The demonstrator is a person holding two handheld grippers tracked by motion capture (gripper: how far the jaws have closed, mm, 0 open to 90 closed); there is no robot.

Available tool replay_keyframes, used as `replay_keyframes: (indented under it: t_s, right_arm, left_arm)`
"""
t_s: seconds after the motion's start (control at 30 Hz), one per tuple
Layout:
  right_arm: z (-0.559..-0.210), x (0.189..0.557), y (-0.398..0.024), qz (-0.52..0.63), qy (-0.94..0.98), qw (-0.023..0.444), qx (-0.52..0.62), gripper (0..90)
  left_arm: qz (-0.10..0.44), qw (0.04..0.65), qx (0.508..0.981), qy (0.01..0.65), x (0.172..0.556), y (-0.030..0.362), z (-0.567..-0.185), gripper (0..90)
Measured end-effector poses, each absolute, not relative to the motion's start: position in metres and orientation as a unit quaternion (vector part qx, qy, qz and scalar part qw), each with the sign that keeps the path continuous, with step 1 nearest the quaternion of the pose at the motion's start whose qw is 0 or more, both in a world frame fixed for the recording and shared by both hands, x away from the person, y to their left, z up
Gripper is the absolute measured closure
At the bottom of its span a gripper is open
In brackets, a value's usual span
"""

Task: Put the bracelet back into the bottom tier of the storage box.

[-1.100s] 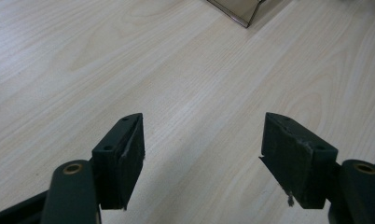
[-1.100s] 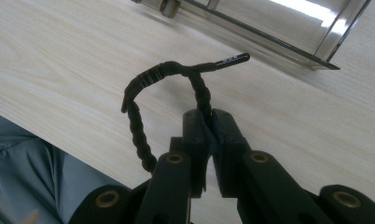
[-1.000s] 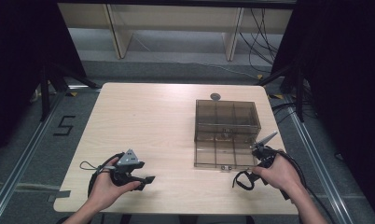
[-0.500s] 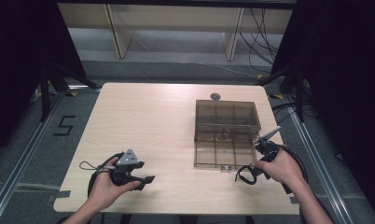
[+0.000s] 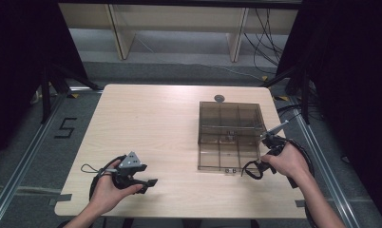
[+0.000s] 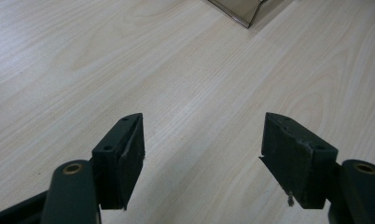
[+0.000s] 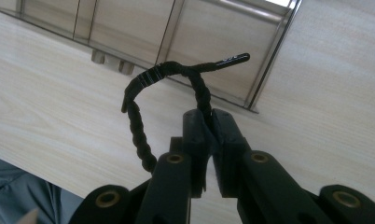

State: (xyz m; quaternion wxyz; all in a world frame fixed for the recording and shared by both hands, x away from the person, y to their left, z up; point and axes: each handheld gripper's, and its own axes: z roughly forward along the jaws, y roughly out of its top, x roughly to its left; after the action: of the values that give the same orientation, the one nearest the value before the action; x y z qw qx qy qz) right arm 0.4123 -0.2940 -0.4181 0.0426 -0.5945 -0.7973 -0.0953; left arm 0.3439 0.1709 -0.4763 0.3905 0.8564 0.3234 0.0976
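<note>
The right claw (image 7: 208, 122) is clamped on a black twisted cord with a stiff plastic tip (image 7: 176, 74), the strand pinched between the two black pads while the rest of it arches up in a loop and the free tip points off to one side; so the pick-up looks done, and what is left, by my reading, is to carry the cord over and set it down in the smoky transparent plastic organiser box with dividers (image 5: 231, 135); which compartment is meant cannot be told. In the high view the cord (image 5: 252, 170) hangs just off the box's near right corner, above the pale wooden surface (image 5: 151, 123), outside the box and not yet over any compartment; some small items lie in the middle cells, too small to identify.

The right hand (image 5: 286, 160) sits beside the box's right edge, the forearm coming in from the lower right; the claw is turned back toward the near edge of the surface, level or slightly down, with the cord dangling ahead of it.

The left claw (image 6: 202, 154) stands wide open with nothing between its pads, pointing low across bare wood; the left hand (image 5: 110, 183) rests near the front left of the surface, well apart from the box.
</note>
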Motion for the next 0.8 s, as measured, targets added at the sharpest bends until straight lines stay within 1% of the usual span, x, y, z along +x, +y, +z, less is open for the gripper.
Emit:
replay_keyframes:
  t_s: [0.1,0.13,0.17,0.23,0.3,0.37,0.5,0.53,0.57,0.63,0.67,0.73,0.77,0.8]
  right_arm:
    - [-0.416,0.416,-0.294,-0.09,-0.787,0.056,-0.607,85.0]
    - [-0.416,0.417,-0.294,-0.093,-0.785,0.054,-0.61,85.0]
    - [-0.418,0.419,-0.296,-0.105,-0.795,0.04,-0.596,85.0]
    - [-0.418,0.421,-0.296,-0.107,-0.793,0.039,-0.599,85.1]
    - [-0.415,0.423,-0.294,-0.093,-0.783,0.057,-0.613,85.0]
    - [-0.417,0.424,-0.293,-0.104,-0.782,0.045,-0.613,85.1]
    - [-0.412,0.43,-0.293,-0.093,-0.781,0.054,-0.615,85.1]
    - [-0.414,0.431,-0.294,-0.101,-0.784,0.043,-0.61,85.1]
    - [-0.414,0.432,-0.295,-0.106,-0.784,0.044,-0.61,85.1]
    - [-0.411,0.434,-0.294,-0.091,-0.776,0.056,-0.622,85.1]
    - [-0.414,0.434,-0.294,-0.104,-0.775,0.045,-0.622,85.1]
    - [-0.415,0.437,-0.296,-0.103,-0.78,0.045,-0.615,85.1]
    - [-0.415,0.436,-0.292,-0.102,-0.765,0.053,-0.634,85.0]
    - [-0.417,0.437,-0.295,-0.103,-0.778,0.046,-0.618,85.1]
  left_arm:
    - [0.094,0.393,0.856,0.323,0.344,0.17,-0.476,30.1]
    - [0.093,0.392,0.856,0.322,0.344,0.17,-0.476,30.1]
    - [0.094,0.392,0.857,0.322,0.344,0.17,-0.476,30.1]
    - [0.093,0.392,0.857,0.322,0.344,0.17,-0.476,30.1]
    - [0.094,0.392,0.856,0.322,0.344,0.17,-0.476,30.1]
    - [0.096,0.392,0.856,0.324,0.344,0.171,-0.476,30.1]
    - [0.095,0.392,0.856,0.323,0.344,0.171,-0.476,30.1]
    - [0.096,0.391,0.856,0.324,0.344,0.171,-0.476,30.1]
    - [0.098,0.389,0.857,0.322,0.344,0.171,-0.476,30.1]
    - [0.097,0.39,0.857,0.323,0.344,0.171,-0.476,30.1]
    - [0.093,0.397,0.853,0.326,0.344,0.17,-0.476,30.1]
    - [0.094,0.392,0.856,0.323,0.344,0.171,-0.476,30.1]
    - [0.093,0.393,0.855,0.326,0.344,0.171,-0.476,30.1]
    - [0.094,0.393,0.855,0.326,0.344,0.171,-0.476,30.1]
